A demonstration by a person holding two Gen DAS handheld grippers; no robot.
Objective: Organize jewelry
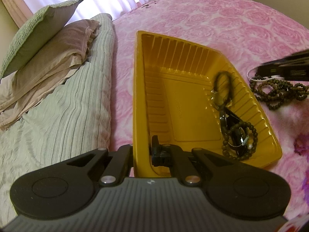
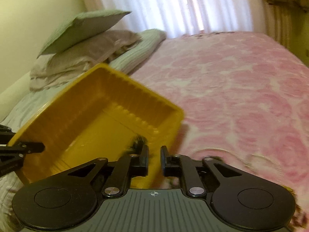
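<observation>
Left gripper (image 1: 142, 150) clamped on the near-left wall of the ribbed yellow plastic tray (image 1: 195, 61): one finger inside the tray, the other outside and mostly hidden behind the wall. Tray resting on the pink rose-pattern bedspread (image 1: 241, 19), directly ahead of that gripper.

Inside the tray, ahead and right of the left gripper: dark beaded bracelet (image 1: 249, 133) tangled with a glossy black piece, exact shape unclear; beyond them a dark loop (image 1: 224, 81) against the right wall, type unclear.

Outside the tray, far right of the left gripper: heap of dark wooden bead strands (image 1: 280, 92) on the bedspread, with a thin pale sparkly bangle (image 1: 251, 71) partly covered by the blurred black right gripper (image 1: 285, 67) entering from the frame edge.

Right wrist view heavily motion-blurred. Right gripper fingers close together with a narrow gap, nothing visibly pinched between them; near corner of the tray just ahead and left. Small dark item at the left fingertip, unidentifiable through blur. Pale curved lines on the bedspread ahead-right, too smeared to name.

Stack of pillows (image 1: 48, 44) on a green striped quilt (image 1: 63, 106), left of the left gripper.
</observation>
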